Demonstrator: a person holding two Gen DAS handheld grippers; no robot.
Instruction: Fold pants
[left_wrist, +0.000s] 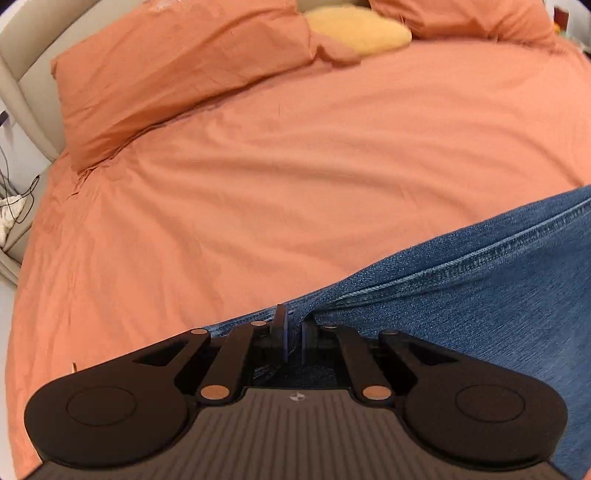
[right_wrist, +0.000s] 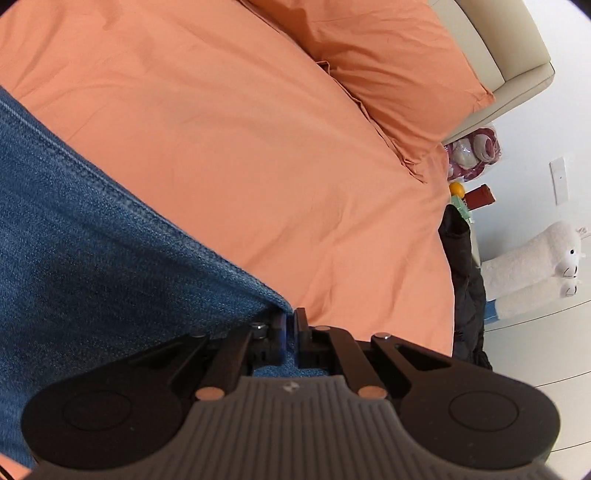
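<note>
Denim is bunching between your fingers on both sides. Your left gripper (left_wrist: 294, 338) is pinching an edge of the blue pants (left_wrist: 480, 295), the cloth stretching away to its right over the orange bed (left_wrist: 258, 203). Your right gripper (right_wrist: 290, 334) is clamping a corner of the same pants, which are spreading off to its left. Orange pillows (left_wrist: 166, 66) are lying well ahead of both grippers.
</note>
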